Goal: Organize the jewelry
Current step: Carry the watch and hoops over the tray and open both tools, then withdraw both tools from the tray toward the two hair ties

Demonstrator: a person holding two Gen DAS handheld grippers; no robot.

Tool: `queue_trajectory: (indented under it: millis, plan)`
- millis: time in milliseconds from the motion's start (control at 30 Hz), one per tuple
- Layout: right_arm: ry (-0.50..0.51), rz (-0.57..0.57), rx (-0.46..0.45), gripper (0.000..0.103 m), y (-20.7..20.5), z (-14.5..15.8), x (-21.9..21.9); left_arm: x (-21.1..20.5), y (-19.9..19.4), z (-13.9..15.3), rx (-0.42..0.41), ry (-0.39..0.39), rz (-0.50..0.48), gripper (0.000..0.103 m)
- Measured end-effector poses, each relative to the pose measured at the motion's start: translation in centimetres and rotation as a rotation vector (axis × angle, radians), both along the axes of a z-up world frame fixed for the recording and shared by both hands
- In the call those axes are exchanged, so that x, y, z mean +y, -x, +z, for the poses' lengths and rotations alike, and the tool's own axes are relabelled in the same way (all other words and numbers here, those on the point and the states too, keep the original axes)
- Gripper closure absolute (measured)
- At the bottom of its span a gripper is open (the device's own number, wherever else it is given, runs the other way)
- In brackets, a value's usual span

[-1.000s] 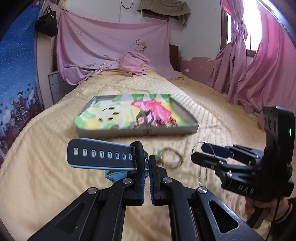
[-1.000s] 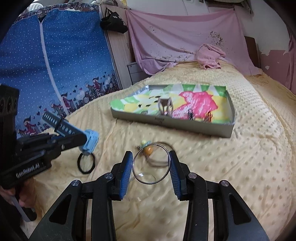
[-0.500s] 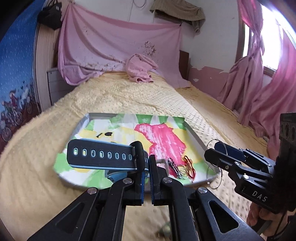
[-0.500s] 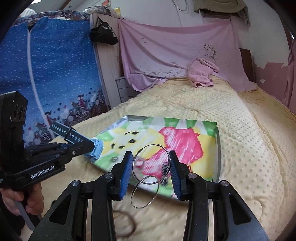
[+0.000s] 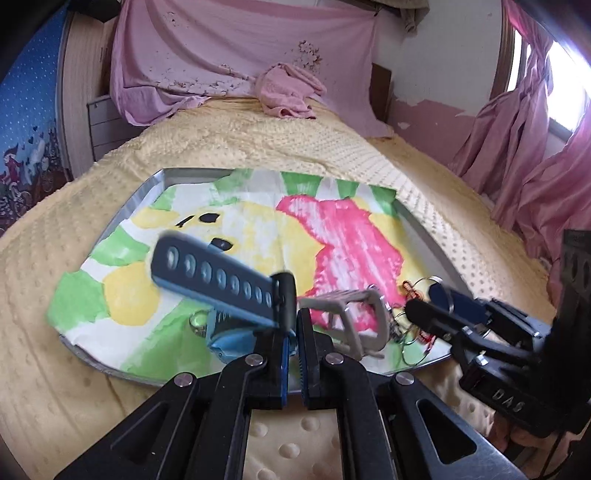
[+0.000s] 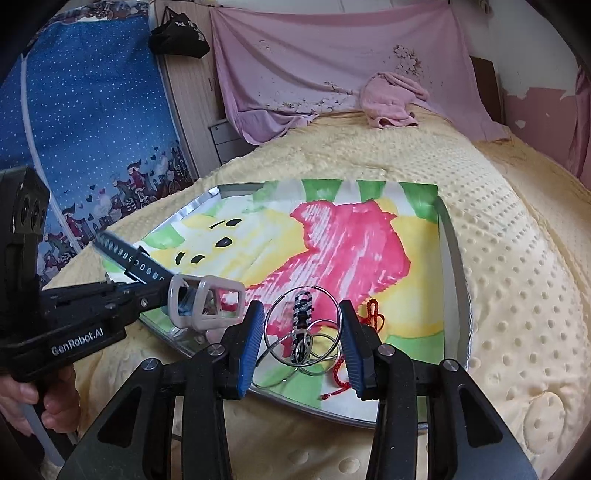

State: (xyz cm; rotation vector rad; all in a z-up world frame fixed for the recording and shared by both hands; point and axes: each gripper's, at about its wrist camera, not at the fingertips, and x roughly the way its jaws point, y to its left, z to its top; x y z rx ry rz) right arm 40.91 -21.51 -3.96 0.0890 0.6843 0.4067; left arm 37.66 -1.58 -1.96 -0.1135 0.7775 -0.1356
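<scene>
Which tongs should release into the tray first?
Right. The right tongs hold the hoop ring low over the tray's near corner beside other jewelry; the left tongs hold the watch higher.

Left tool (image 5: 291, 354) clamped, right tool (image 6: 302, 345) pinching.

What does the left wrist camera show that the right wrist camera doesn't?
Only the left wrist view shows the pink curtains by the window. Only the right wrist view shows the black bag hanging above the blue dotted fabric, and the hand holding the left gripper. Both show the tray, the watch strap and the hoop rings.
</scene>
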Motion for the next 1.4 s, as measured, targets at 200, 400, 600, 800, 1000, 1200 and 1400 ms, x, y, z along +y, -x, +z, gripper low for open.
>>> queue_trajectory:
  millis: [200, 400, 600, 800, 1000, 1200, 1400]
  plan:
    - [0.025, 0.001, 0.032, 0.066, 0.4, -0.2, -0.2, 0.8, 1.0, 0.0, 0.024, 0.011, 0.036, 0.097]
    - [0.013, -0.022, 0.026, 0.05, 1.5, 0.2, -1.3, 1.1, 2.6, 0.2, 0.01, 0.011, 0.058, 0.08]
    - [-0.04, -0.086, -0.046, 0.04, 4.0, 1.7, -3.2, 1.6, 5.4, 1.7, -0.08, 0.024, 0.102, 0.041]
    - [-0.098, -0.125, -0.148, 0.016, 8.1, 3.7, -4.9, 1.7, 8.8, 3.8, -0.181, 0.034, 0.129, 0.02]
    - [-0.157, -0.148, -0.24, 0.004, 12.6, 5.5, -6.1, 1.3, 12.8, 5.5, -0.289, 0.005, 0.152, 0.009]
    - [-0.141, -0.107, -0.282, 0.001, 16.7, 6.2, -5.7, 1.5, 16.8, 5.9, -0.354, -0.038, 0.175, 0.006]
    - [-0.118, -0.081, -0.268, 0.001, 19.7, 5.3, -4.8, 2.5, 20.5, 4.9, -0.351, -0.064, 0.213, 0.006]
